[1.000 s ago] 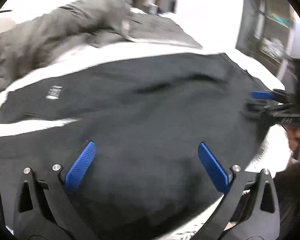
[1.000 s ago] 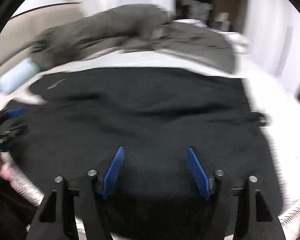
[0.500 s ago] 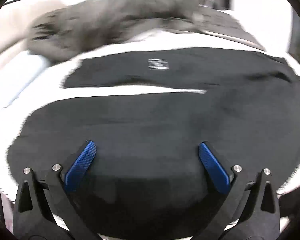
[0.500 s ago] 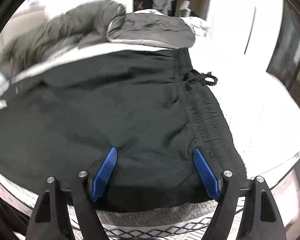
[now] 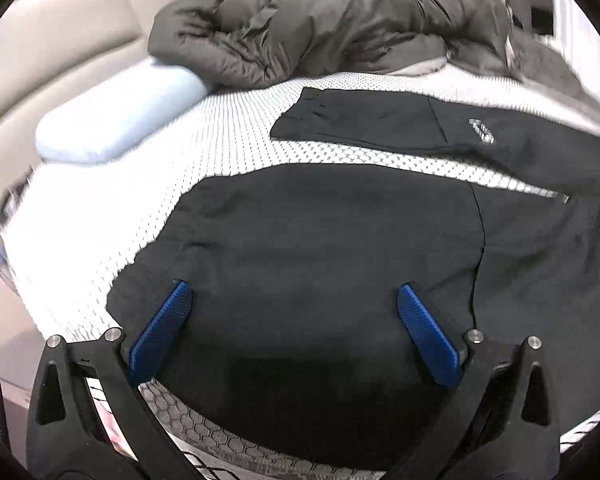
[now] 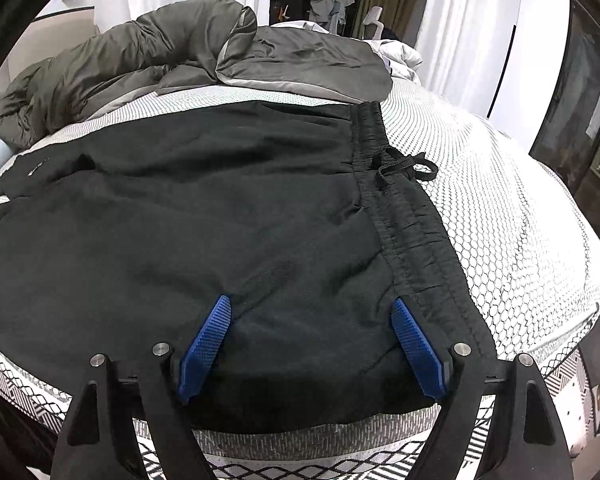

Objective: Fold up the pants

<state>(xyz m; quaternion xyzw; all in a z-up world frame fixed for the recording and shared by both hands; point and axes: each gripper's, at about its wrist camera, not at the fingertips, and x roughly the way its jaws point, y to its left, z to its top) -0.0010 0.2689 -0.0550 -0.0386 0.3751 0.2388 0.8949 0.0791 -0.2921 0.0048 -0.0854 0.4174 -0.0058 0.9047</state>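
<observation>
Black pants (image 6: 204, 216) lie flat, 2 legs apart.

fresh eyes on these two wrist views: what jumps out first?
The black pants dominate, spread flat across the near half of the white mesh-patterned mattress, waistband and knotted drawstring toward the right in the right wrist view. Behind them a rumpled grey duvet is heaped along the far side, with a pale blue pillow at its left end. Both the left gripper and right gripper hang over the near edge, jaws open, nothing held.
</observation>
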